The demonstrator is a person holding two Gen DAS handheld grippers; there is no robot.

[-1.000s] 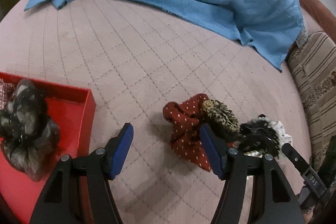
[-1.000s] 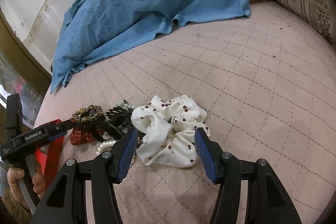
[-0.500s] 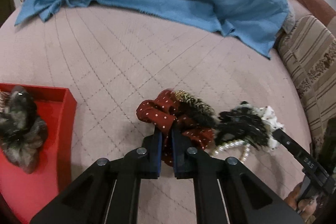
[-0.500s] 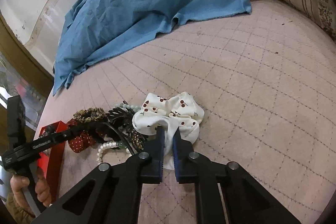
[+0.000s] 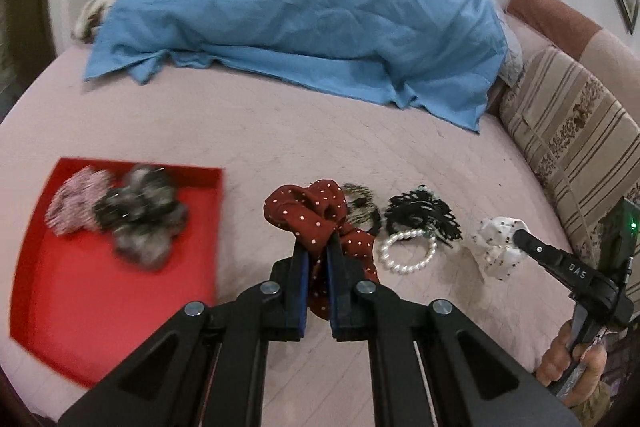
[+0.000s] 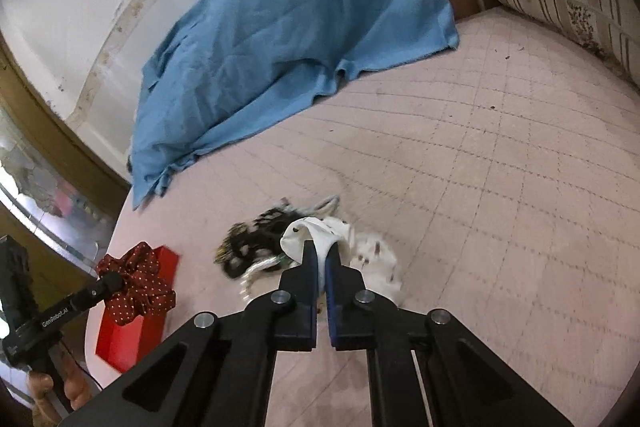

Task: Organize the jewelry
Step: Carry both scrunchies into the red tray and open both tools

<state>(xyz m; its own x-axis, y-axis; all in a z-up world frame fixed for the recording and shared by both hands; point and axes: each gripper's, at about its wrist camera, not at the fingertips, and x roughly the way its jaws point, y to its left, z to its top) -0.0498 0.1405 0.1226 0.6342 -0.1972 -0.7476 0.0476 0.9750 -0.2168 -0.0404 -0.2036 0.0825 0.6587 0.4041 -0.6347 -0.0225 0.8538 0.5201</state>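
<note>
Since a moment ago: both scrunchies have come up off the bed, each pinched in closed jaws, and the left one has drifted toward the tray.
Left gripper [image 5: 318, 253]: jaws clamped on the red polka-dot scrunchie [image 5: 310, 213], which bunches above the fingertips and trails a fold down between them.
Right gripper [image 6: 320, 259]: jaws clamped on the white scrunchie [image 6: 320, 233], cream cloth with small dark-red spots, the rest sagging blurred to the right.
Red tray [image 5: 120, 283]: lies on the pink quilted bed [image 5: 280, 131] at the left, holding a grey fuzzy scrunchie [image 5: 140, 217] touching a pink checked one [image 5: 74, 203].
Pile on the bed: a leopard-print scrunchie [image 5: 360, 207], a black claw clip [image 5: 424, 213] and a pearl bracelet [image 5: 408, 253] lie close together, right of the red scrunchie.
Left wrist view only: the tray's contents, the pearl ring laid out plainly, and the right gripper's tip at the white scrunchie near a striped cushion [image 5: 572, 147].
Right wrist view only: the red scrunchie hanging in front of the tray's corner, the pile smeared by motion, the person's left hand [image 6: 52, 393] low at the edge.
Behind: a blue cloth [image 5: 304, 11] heaped at the far side of the bed.
</note>
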